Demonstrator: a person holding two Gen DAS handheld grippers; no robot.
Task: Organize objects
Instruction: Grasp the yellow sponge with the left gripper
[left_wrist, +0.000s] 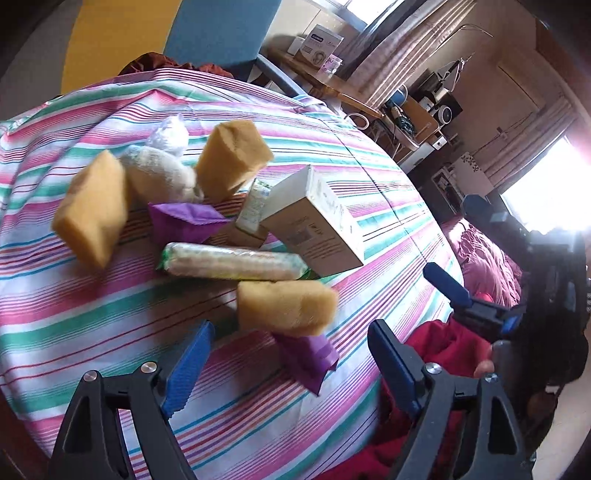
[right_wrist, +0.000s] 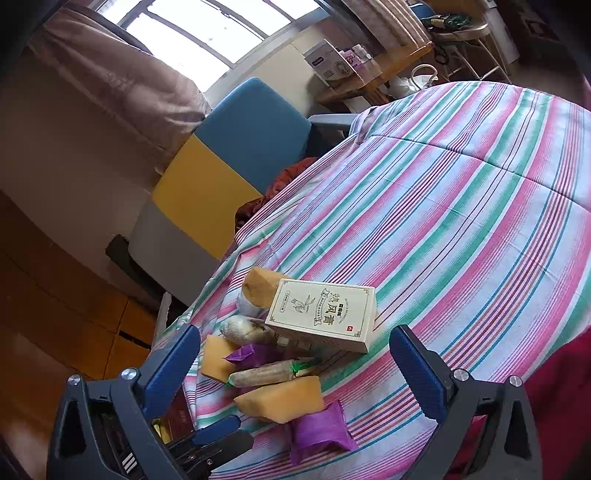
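Evidently little has been sorted: the objects are heaped in one loose pile on the striped cloth, close to its near edge. A cream box is propped on the heap, three yellow sponges are scattered around a wrapped biscuit roll, and two purple packets are tucked among them. No container is seen. The left gripper is spread wide and empty above the nearest sponge; the right gripper is likewise parted, nothing grasped.
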